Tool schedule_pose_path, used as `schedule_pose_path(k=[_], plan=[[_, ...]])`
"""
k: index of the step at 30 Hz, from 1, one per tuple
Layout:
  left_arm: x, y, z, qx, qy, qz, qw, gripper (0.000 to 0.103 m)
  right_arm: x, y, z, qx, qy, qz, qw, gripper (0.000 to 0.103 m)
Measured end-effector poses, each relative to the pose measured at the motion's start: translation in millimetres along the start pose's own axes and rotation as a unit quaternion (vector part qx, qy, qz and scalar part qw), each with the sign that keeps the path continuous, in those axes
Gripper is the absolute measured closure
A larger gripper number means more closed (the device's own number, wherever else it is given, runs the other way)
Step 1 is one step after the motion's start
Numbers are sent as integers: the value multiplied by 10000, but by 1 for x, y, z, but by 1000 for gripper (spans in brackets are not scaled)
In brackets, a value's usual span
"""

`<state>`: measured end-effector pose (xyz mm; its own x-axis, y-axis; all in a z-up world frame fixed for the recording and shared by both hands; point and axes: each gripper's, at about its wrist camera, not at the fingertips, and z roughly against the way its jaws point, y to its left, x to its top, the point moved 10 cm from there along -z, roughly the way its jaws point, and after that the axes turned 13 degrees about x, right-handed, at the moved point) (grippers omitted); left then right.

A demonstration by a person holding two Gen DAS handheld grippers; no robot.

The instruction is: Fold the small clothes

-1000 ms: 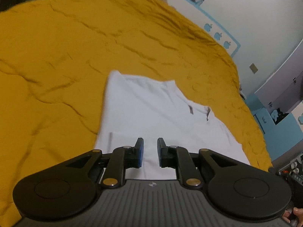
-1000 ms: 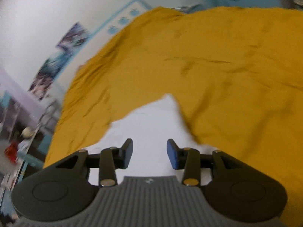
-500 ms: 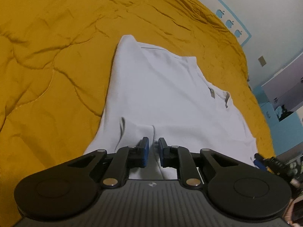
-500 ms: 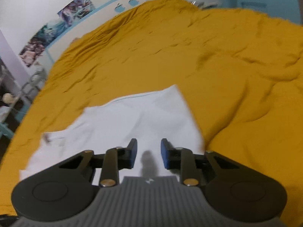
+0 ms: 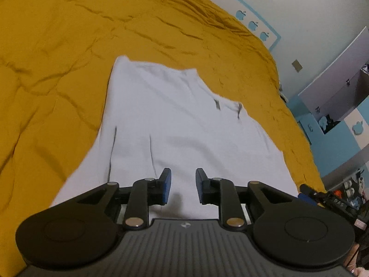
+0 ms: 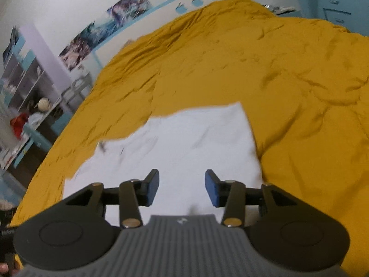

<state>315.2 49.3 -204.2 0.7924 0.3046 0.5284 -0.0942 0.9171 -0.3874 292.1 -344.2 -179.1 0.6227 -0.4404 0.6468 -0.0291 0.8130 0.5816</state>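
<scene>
In the left wrist view, the left gripper (image 5: 181, 185) is hovering over the white shirt (image 5: 175, 124) spread on the yellow blanket (image 5: 57, 46), jaws just having been opening and gripping nothing (near hem at 6 o'clock, free blanket from 9 to 12). In the right wrist view, the right gripper (image 6: 182, 188) is likewise gaping empty after opening, shirt edge at 3 o'clock; pinching too deep risks bunching blanket into the fold.

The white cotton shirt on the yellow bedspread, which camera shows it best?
The left wrist view: the white cotton shirt is sharper there, showing its far edge, creases and two small grey marks. The right wrist view shows the same shirt blurred, with one clear corner.
</scene>
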Motion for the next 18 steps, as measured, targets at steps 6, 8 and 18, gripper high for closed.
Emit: schedule_pose_path(k=[6, 8, 18], plan=[[-18, 18, -21, 436, 318, -119, 9985, 78, -28, -28, -2, -382, 337, -216, 9985, 63], [-19, 18, -24, 521, 311, -249, 9978, 78, -27, -29, -3, -384, 300, -277, 9984, 63], [-25, -10, 69, 393, -236, -819, 9956, 50, -30, 33, 83, -172, 102, 313, 9993, 49]])
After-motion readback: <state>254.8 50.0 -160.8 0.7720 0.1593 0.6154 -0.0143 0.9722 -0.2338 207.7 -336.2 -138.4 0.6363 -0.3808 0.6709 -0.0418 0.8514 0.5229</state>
